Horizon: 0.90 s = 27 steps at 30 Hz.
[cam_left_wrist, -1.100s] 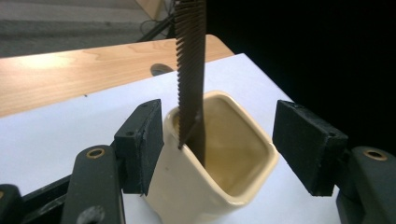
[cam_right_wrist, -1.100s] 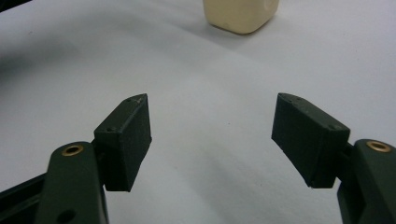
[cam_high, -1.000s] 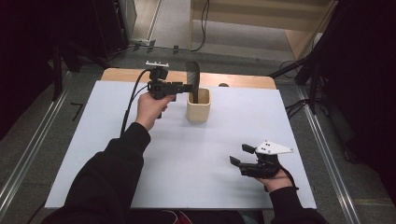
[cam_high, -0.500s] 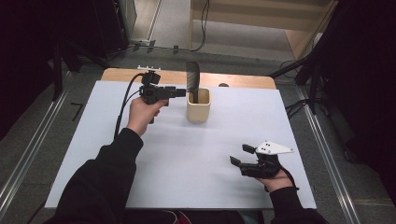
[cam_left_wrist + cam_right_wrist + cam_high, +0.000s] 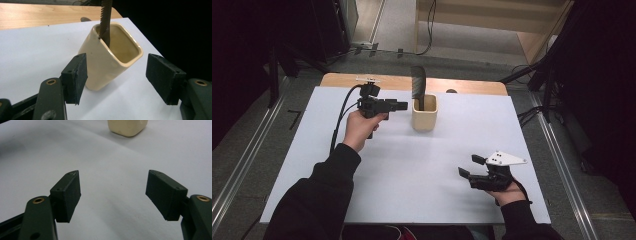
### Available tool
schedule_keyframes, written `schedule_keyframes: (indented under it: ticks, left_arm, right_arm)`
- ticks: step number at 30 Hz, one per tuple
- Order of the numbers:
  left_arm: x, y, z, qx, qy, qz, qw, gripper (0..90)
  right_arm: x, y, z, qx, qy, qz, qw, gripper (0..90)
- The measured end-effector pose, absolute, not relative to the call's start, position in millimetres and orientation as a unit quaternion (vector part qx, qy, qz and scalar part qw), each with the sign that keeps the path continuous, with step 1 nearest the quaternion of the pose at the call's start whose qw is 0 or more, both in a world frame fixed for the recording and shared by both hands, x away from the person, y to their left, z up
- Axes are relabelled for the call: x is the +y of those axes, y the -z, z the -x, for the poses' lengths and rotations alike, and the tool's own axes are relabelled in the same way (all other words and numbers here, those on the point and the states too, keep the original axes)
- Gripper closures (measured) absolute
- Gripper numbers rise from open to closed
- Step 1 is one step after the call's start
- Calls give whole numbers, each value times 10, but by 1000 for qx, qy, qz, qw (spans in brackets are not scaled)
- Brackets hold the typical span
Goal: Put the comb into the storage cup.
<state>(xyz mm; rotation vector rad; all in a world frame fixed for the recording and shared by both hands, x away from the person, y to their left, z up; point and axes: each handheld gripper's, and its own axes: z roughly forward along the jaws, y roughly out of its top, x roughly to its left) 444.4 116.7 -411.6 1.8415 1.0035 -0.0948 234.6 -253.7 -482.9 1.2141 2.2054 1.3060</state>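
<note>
Left gripper [image 5: 398, 105] has backed off leftward from the cream cup [image 5: 424, 113] over the last second, fingers open and empty. The dark toothed comb [image 5: 417, 85] stands in the cup at the worktop's [image 5: 312, 165] far middle, so placement looks done. Right gripper [image 5: 472, 167] rests near the front right, fingers open, unchanged.

High view overhead, facing forward-down; both tool views low, close, sharing cream cup [image 5: 110, 55].
</note>
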Motion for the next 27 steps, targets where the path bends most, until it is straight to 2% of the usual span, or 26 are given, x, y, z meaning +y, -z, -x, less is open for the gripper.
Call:
schedule_keyframes:
  ticks: [27]
  left_arm:
    - [1327,4271,-4133,406,36,-776,481,340]
  right_arm:
    - [-2522,4803,-2369,767,-460,-422,152,261]
